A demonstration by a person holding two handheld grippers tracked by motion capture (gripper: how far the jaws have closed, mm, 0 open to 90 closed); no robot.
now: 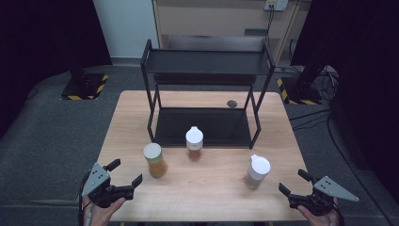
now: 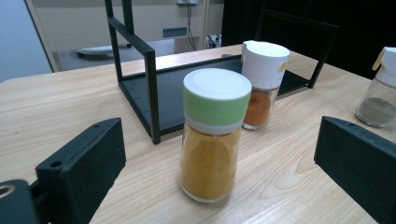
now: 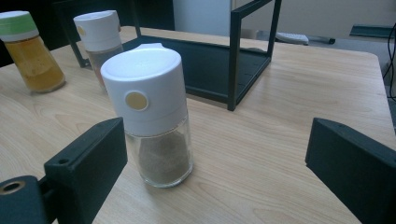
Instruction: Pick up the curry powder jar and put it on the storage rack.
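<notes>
Hovering at the near edge of a pale wooden surface point(image 1: 221, 188), two hand-held black grippers face a row of three glass spice jars. At near left, the left gripper point(image 1: 126, 173) has its jaws spread wide with nothing between them, aimed at a clear glass jar of yellow-orange powder with a white-and-green lid point(image 2: 213, 135), which stands upright just ahead of the jaws and apart from them. At near right, the right gripper point(image 1: 294, 182) likewise has its jaws parted and grips nothing; before it, upright and untouched, stands a clear glass jar of grey-brown powder with a tall white cap bearing a small yellow dot point(image 3: 152, 116). Between the two, farther back, a third glass jar holding reddish-orange spice under a white flip cap point(image 1: 194, 143) stands just in front of a black metal two-tier rack point(image 1: 207, 63). That rack occupies the far middle of the surface, and both of its shelves are bare. From the left gripper view the green-lidded jar stands near the rack's front left post, with the red spice jar behind it to the right. A hand point(image 1: 101, 213) holds the left gripper from below, at the near edge.
</notes>
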